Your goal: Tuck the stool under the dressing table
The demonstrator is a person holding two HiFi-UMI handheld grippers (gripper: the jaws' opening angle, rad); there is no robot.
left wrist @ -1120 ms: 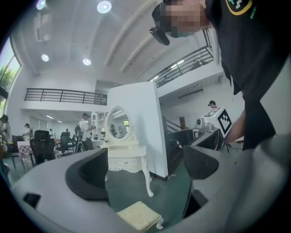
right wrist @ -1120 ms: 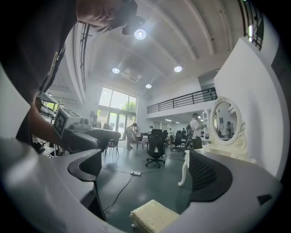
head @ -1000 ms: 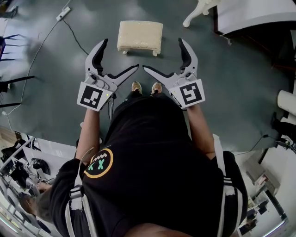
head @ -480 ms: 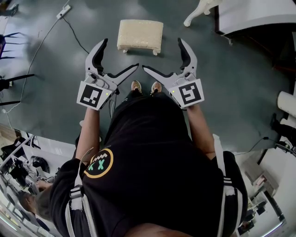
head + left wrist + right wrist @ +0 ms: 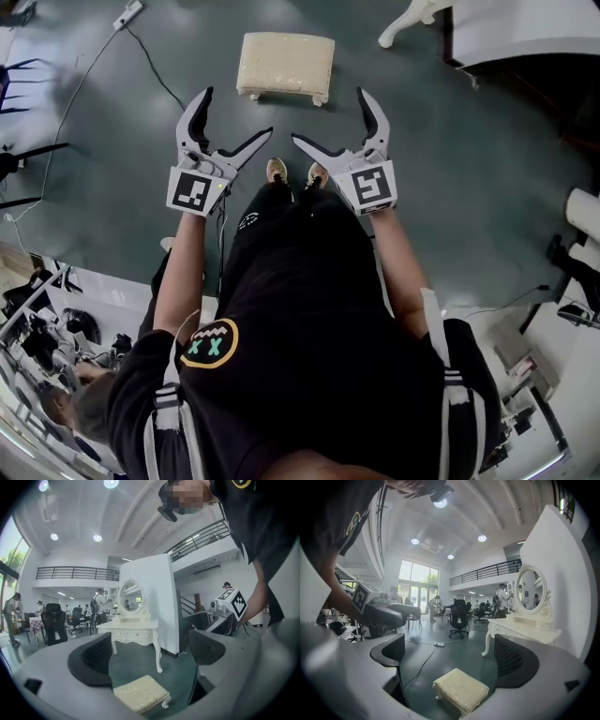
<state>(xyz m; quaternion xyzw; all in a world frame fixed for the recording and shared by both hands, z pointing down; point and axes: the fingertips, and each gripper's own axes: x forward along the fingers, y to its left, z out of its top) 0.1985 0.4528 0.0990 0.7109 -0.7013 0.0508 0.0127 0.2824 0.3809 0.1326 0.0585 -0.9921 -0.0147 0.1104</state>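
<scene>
The left hand-held gripper (image 5: 238, 112) is held out with its jaws spread wide and nothing pinched. The right hand-held gripper (image 5: 327, 114) is spread just as wide and is just as empty. Both are held in the air short of the stool (image 5: 284, 64), which is framed in the gap of each pair of jaws but touched by neither. The stool is stood upright on the dark green floor (image 5: 469, 169), cream cushion up, straight ahead of the person's shoes (image 5: 277, 171). The white dressing table (image 5: 516, 28), with its curved legs and oval mirror (image 5: 130, 596), is seen well apart, off to the right. A cable (image 5: 150, 66) is trailed across the floor at the left.
</scene>
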